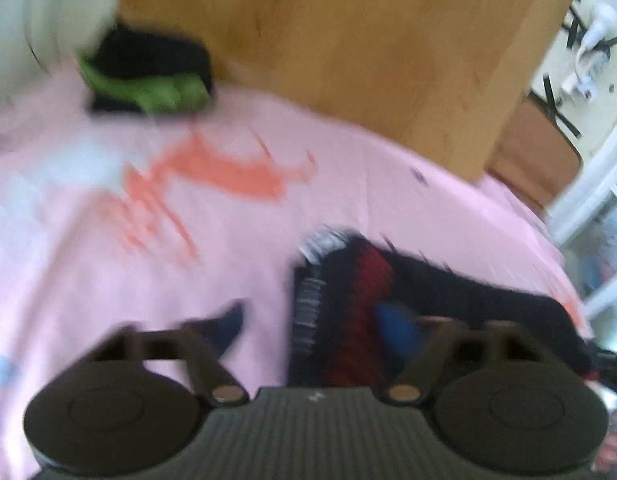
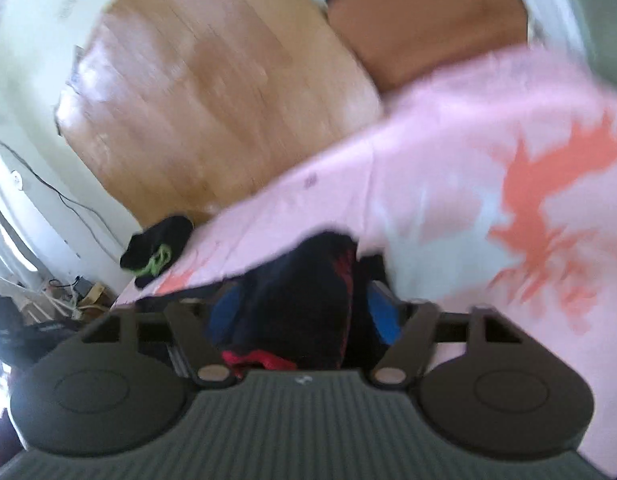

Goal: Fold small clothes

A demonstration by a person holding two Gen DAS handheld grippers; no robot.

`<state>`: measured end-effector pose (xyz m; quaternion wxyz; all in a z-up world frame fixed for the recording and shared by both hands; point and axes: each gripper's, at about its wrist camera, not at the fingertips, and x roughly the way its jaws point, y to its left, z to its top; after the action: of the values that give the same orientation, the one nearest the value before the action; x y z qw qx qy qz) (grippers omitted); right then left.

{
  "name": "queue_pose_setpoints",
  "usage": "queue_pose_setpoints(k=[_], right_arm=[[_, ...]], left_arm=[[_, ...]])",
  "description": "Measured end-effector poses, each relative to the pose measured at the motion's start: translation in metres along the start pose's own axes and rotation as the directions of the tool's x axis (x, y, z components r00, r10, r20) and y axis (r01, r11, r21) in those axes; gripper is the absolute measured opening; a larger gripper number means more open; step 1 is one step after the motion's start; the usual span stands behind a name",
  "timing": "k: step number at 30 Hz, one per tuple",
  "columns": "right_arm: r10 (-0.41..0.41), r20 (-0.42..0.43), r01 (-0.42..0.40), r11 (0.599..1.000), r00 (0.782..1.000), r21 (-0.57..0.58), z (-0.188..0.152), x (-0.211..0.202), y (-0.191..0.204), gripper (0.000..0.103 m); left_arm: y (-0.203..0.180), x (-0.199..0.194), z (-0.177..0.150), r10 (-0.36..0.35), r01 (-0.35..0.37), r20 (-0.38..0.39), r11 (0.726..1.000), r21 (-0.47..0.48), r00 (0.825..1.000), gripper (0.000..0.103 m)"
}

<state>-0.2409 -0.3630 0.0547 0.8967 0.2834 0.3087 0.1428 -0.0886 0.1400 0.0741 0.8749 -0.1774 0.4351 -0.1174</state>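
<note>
Dark garment [image 1: 348,304], black with red panels and a grey-striped edge, small; likely a sock or a similar knit piece, but motion blur prevents a firmer name. It lies on the pink bed sheet [image 1: 236,264], which carries an orange print. A second dark garment with green trim [image 1: 148,76] lies well apart, near the sheet's far edge by the wooden board [image 1: 348,48].

Handling judgement: light, soft, limp; it will sag and bunch when lifted, not slippery, not fragile. Best taken at an edge or a corner, one end per tool, so the fabric can be drawn flat before folding.

Left tool [image 1: 320,322]: fingers partly apart. One blue pad [image 1: 400,322] lies over the dark fabric; the other finger sits over bare sheet. No clamping visible.

Right tool [image 2: 304,312]: fingers partly apart, a bunch of the same dark fabric [image 2: 300,300] between the blue pads [image 2: 384,312]. Blur hides whether the pads press on it.
</note>
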Motion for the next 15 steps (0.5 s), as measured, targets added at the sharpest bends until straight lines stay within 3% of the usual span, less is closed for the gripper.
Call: queue_pose_setpoints(k=[1,3,5,7,10,11,13,15], right_arm=[[0.012,-0.038,-0.012,1.0,0.999,0.017,0.0,0.007,-0.001,0.033],[-0.009,-0.019,0.007,0.998,1.0,-0.067,0.003,-0.005,0.009,0.028],[-0.023,0.014,0.025,0.99,1.0,-0.14,0.006,-0.031,0.019,0.027],[-0.013,0.023,0.017,0.99,1.0,-0.141,0.005,-0.045,0.013,0.027],[-0.054,-0.015,0.052,0.993,0.998,-0.111,-0.011,-0.03,-0.007,0.027],[-0.086,-0.048,0.081,0.993,0.995,-0.086,-0.019,-0.016,-0.015,0.028],[-0.083,-0.021,0.081,0.994,0.996,-0.073,-0.028,-0.005,-0.022,0.029],[-0.092,-0.027,0.09,0.993,0.995,-0.07,-0.024,-0.01,-0.018,0.036]], left_arm=[[-0.003,0.003,-0.003,-0.03,0.03,-0.044,1.0,0.001,0.999,0.018],[-0.007,-0.011,-0.011,-0.027,0.028,-0.036,0.999,0.038,0.999,0.016],[-0.006,-0.031,-0.019,-0.054,0.055,-0.034,0.997,0.046,0.998,0.016],[-0.004,-0.039,-0.029,-0.047,0.048,-0.031,0.998,0.045,0.998,0.016],[0.005,-0.013,-0.04,-0.004,0.006,-0.074,1.0,0.024,0.997,0.018],[0.011,-0.006,-0.041,0.004,-0.004,-0.072,1.0,0.009,0.997,0.025],[0.015,0.003,-0.037,-0.021,0.02,-0.047,1.0,-0.012,0.999,0.027],[0.014,0.0,-0.03,-0.019,0.017,-0.06,0.999,-0.029,0.998,0.027]])
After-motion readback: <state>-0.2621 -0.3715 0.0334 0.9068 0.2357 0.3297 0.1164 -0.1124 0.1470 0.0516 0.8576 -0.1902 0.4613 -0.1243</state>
